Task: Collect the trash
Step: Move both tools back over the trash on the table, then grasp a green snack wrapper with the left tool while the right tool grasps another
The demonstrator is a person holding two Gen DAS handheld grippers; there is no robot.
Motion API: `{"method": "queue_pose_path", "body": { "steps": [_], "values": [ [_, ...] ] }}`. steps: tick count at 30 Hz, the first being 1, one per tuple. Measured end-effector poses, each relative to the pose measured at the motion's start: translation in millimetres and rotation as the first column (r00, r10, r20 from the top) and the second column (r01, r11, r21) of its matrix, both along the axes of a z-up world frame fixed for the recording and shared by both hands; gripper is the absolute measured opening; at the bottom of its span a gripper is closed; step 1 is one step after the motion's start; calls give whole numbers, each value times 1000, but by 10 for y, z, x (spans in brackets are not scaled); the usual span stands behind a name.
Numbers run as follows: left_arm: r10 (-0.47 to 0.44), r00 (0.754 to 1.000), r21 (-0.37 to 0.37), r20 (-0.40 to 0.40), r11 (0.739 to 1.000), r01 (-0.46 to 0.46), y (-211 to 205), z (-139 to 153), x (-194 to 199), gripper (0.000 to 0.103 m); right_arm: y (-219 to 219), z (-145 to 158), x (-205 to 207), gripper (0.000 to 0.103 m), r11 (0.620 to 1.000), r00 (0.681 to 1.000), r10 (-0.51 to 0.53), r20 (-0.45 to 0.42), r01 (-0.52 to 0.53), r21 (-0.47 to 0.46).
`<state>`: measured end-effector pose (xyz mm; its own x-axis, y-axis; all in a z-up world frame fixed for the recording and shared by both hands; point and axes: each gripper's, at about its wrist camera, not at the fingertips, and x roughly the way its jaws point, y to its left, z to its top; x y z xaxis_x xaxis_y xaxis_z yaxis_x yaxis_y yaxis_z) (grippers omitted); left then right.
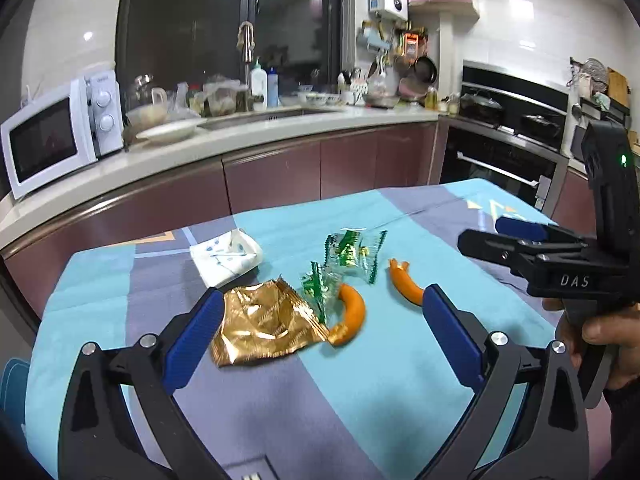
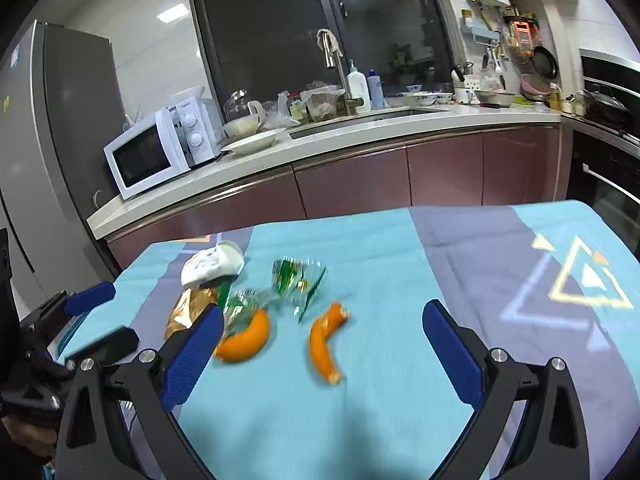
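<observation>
Both tools hover wide open and empty over the bench point(image 1: 400, 380): left tool point(image 1: 320, 320), right tool point(image 2: 320, 332). Gold wrapper point(image 1: 264, 326) lies centre; green wrappers point(image 1: 352, 254) at one o'clock, tissue point(image 1: 226, 258) at eleven, orange peels point(image 2: 326, 342) beside.

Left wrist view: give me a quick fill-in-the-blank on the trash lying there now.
1. The gold wrapper lies between the open fingers of the ____ hand-held gripper.
2. The two peel pieces are ____ in colour.
3. The trash lies on a ____ cloth.

Missing: left; orange; blue
</observation>
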<state>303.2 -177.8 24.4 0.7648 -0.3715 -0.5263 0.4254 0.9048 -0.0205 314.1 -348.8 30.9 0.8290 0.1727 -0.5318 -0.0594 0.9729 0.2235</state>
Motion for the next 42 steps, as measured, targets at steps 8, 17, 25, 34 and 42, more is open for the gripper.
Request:
{"method": "queue_pose_path", "body": {
  "steps": [8,17,25,34,42],
  "values": [
    [-44,993,-20,-107,999,42,-140,-221,600,97,117,-119,601,92,997,993,77,-88,-78,-9],
    [-89,973,-84,-212,994,72,-143,-493,1070,84,128,-375,1048,75,993,972,122,-199,-120,21],
    [-130,955,-55,-265,991,120,-259,-724,1265,58,156,-517,1193,55,987,957,160,-242,-155,41],
    [-125,942,-74,-310,991,107,-263,-849,1379,31,223,-563,1241,30,975,940,224,-257,-212,73],
    [-122,949,-99,-290,990,97,-209,-796,1343,17,215,-514,1173,5,971,942,240,-235,-227,81]
  ]
}}
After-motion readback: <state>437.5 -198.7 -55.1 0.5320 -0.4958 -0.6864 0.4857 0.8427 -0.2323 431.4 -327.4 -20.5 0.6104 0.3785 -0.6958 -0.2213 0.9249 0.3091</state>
